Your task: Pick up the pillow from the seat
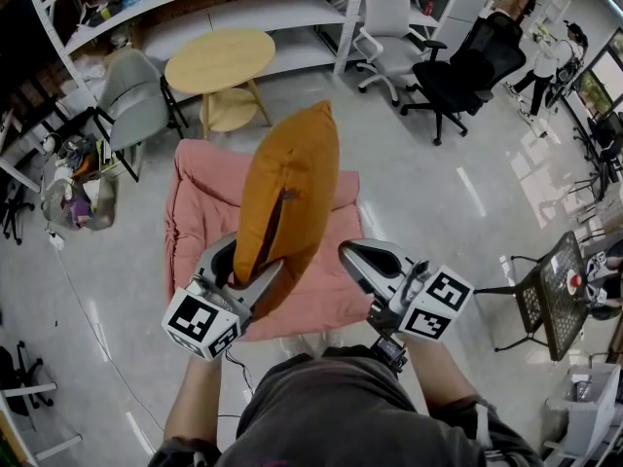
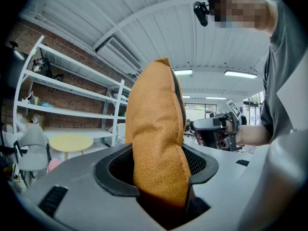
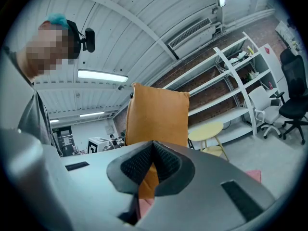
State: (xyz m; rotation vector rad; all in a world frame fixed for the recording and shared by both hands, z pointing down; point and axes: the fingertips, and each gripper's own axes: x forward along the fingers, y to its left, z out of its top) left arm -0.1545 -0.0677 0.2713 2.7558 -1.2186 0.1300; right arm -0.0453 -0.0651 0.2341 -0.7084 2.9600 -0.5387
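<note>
An orange pillow [image 1: 292, 178] stands on edge in the air above a pink cushioned seat [image 1: 195, 197]. My left gripper [image 1: 255, 272] is shut on its lower corner, and the pillow [image 2: 156, 129] fills the gap between the jaws in the left gripper view. My right gripper [image 1: 352, 256] hovers just right of the pillow, apart from it, its jaws shut with nothing between them. In the right gripper view the pillow [image 3: 159, 114] rises behind the closed pads [image 3: 166, 160]. The pillow's zip edge faces the right gripper [image 2: 216, 129].
A round yellow table [image 1: 220, 61] and a grey chair [image 1: 131, 90] stand beyond the seat. A white office chair [image 1: 389, 32] and a black one [image 1: 467, 66] are at the back right. A black mesh side table [image 1: 555, 295] is at the right. White shelving [image 1: 243, 8] lines the back.
</note>
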